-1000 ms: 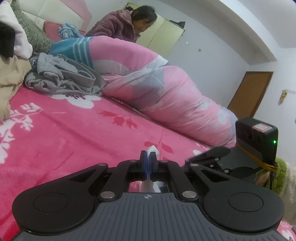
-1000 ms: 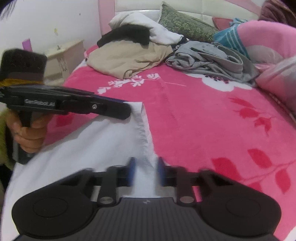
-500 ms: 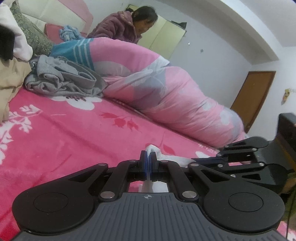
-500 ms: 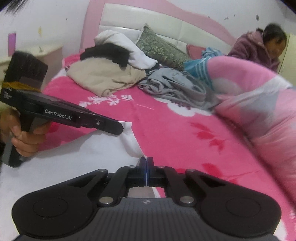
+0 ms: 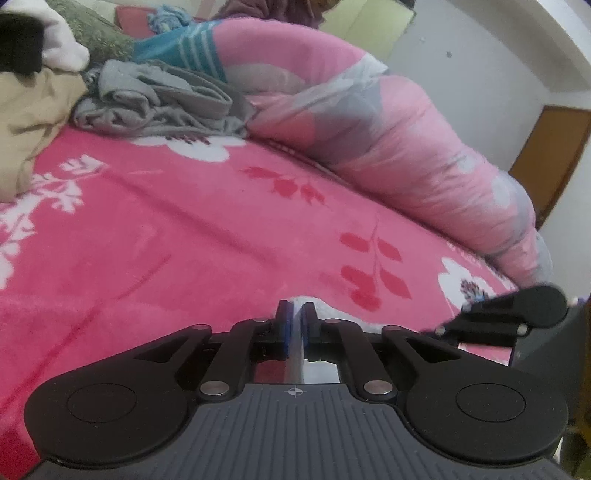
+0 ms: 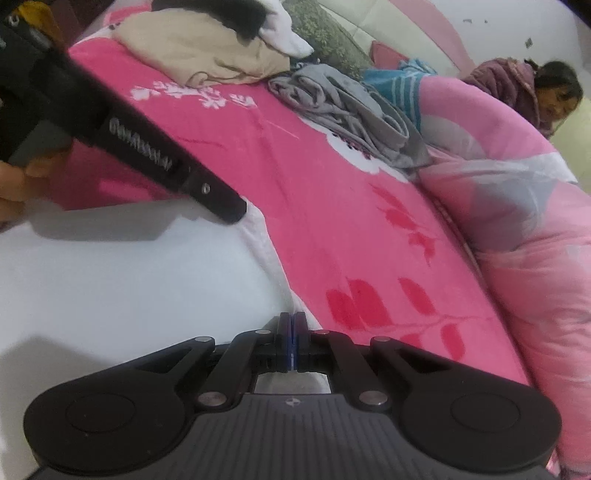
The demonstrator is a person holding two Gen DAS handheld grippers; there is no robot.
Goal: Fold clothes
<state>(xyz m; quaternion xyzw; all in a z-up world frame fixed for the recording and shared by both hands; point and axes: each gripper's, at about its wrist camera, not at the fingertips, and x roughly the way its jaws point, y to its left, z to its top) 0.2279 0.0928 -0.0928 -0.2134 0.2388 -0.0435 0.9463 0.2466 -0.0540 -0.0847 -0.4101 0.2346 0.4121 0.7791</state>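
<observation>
A white garment [image 6: 122, 280] lies spread flat on the near part of a bed covered by a hot-pink blanket [image 6: 332, 206] with white blossoms and red leaf sprigs; its right-hand edge runs diagonally from the far corner down toward the right gripper [image 6: 291, 332]. The left gripper [image 5: 295, 321] sits at that far corner, its jaws opening with a thin fold of the white cloth still between the blue pads [image 5: 284, 328]; in the right wrist view it shows as a black arm reaching in from the upper left, held by a hand [image 6: 14, 192], with blurred white lettering on its side that cannot be read. The right gripper has its jaws pressed together at the garment's near edge, and whether cloth is caught between them cannot be told. Beyond the garment the blanket lies open and bare across the middle of the bed. At the head of the bed are a crumpled grey garment [image 6: 354, 114], a beige one [image 6: 207, 55] with black and white pieces on top, and an olive patterned pillow [image 6: 325, 33]. A long rolled pink quilt [image 6: 517, 206] bounds the right side, with a teal striped cloth [image 6: 395, 85] at its far end. A person [image 6: 517, 85] in a purple jacket sits behind the quilt. A brown door [image 5: 550, 158] stands in the far wall.
</observation>
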